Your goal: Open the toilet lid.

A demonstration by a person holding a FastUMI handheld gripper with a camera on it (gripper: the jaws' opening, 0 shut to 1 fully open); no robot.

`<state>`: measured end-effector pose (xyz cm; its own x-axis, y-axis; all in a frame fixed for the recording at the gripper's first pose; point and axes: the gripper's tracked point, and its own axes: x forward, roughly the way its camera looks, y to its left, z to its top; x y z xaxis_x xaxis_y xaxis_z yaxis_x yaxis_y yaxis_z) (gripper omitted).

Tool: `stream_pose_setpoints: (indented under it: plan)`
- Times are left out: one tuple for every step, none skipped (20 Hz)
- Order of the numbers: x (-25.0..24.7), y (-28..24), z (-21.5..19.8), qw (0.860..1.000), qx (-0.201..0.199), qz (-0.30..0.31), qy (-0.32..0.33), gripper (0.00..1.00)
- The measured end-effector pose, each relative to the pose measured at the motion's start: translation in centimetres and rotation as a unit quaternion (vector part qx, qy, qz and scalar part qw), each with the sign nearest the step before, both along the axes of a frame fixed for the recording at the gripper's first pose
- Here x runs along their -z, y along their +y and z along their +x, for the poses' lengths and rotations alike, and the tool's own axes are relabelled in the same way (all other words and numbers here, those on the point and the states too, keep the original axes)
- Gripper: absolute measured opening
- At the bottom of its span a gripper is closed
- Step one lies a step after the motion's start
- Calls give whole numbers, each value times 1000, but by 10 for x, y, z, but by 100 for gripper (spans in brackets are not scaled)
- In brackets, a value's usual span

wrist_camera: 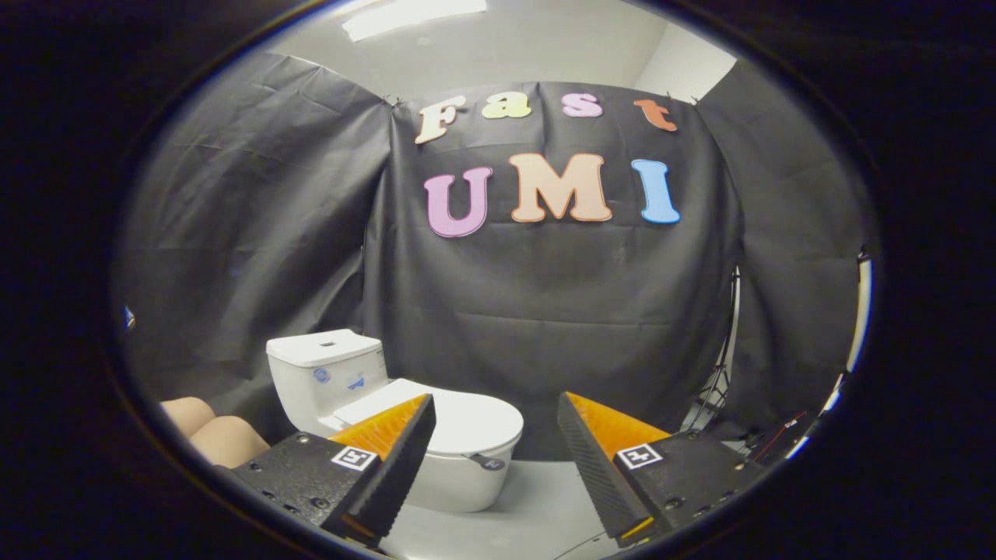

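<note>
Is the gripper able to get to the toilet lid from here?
Probably yes. The gripper is open, and the toilet lid lies shut on the bowl just beyond its fingers, partly behind one fingertip. Nothing stands between them. A small tab sticks out at the lid's front edge, free to grab.

**Gripper apart, ahead of a closed toilet**

The gripper (495, 420) hung with its fingers (405, 443) spread wide, holding nothing. Beyond them stood a white toilet (366, 389) on a grey floor (537, 498), its lid (467, 420) down flat, a small dark tab (490, 463) at the lid's front rim. The left finger overlapped the lid's near edge. A person's knees (214, 432) showed beside the tank.
</note>
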<state>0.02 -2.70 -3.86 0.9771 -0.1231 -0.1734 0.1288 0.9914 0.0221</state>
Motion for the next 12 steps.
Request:
stream_pose_setpoints:
  plan:
    - [2, -1, 1, 1000, 2, 8, 1, 96]
    - [4, -2, 4, 1000, 3, 21, 4, 96]
    - [8, -4, 5, 999, 7, 34, 11, 96]
    - [14, -6, 7, 999, 13, 43, 20, 96]
    - [17, -7, 10, 998, 12, 53, 25, 97]
    - [17, -4, 10, 997, 12, 67, 29, 97]
    - [17, -3, 13, 996, 6, 79, 30, 97]
    - [19, 0, 20, 995, -1, 89, 34, 97]
    - [21, 2, 27, 994, -7, 98, 43, 97]
    - [24, 2, 34, 993, -10, 102, 51, 97]
    - [26, 1, 41, 992, -13, 107, 60, 97]
    - [28, 0, 49, 991, -14, 114, 70, 97]
